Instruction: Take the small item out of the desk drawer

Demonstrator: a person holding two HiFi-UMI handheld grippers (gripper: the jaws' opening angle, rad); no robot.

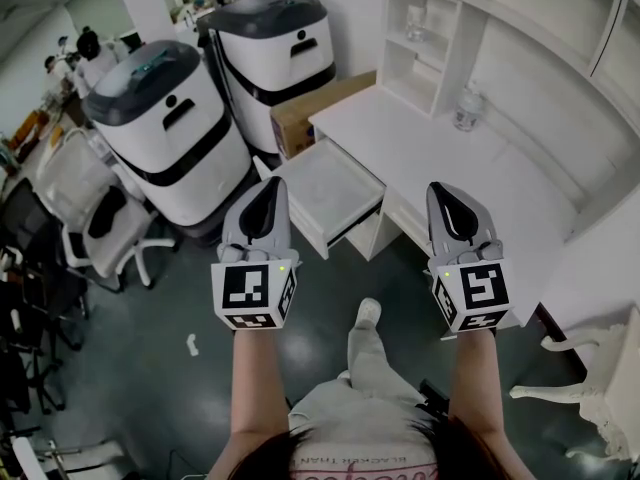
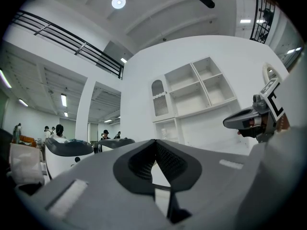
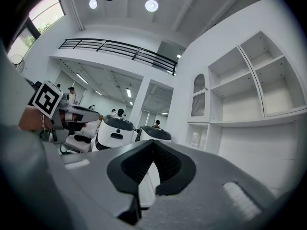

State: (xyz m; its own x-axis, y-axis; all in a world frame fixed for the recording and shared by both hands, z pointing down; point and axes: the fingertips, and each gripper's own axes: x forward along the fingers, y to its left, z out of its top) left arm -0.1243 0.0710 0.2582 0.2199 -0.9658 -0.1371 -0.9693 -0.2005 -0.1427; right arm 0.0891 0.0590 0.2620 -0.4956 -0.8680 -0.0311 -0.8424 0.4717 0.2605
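Note:
The white desk [image 1: 470, 178] has one drawer [image 1: 325, 190] pulled out toward me; its inside looks plain white and I make out no small item in it. My left gripper [image 1: 271, 186] hangs above the floor just left of the drawer's front, jaws shut and holding nothing. My right gripper [image 1: 443, 192] hovers over the desk's front edge, to the right of the drawer, also shut and holding nothing. In the left gripper view the jaws [image 2: 155, 142] meet at the tip, and the right gripper [image 2: 249, 120] shows at the far right. The right gripper view shows its jaws [image 3: 153, 143] closed too.
Two large white and grey machines [image 1: 175, 128] [image 1: 275, 48] stand left of the desk, with a cardboard box [image 1: 310, 113] beside them. A glass jar [image 1: 467, 108] and a shelf unit [image 1: 425, 38] are on the desk. Office chairs [image 1: 100, 218] stand at left, a white chair [image 1: 590, 388] at right.

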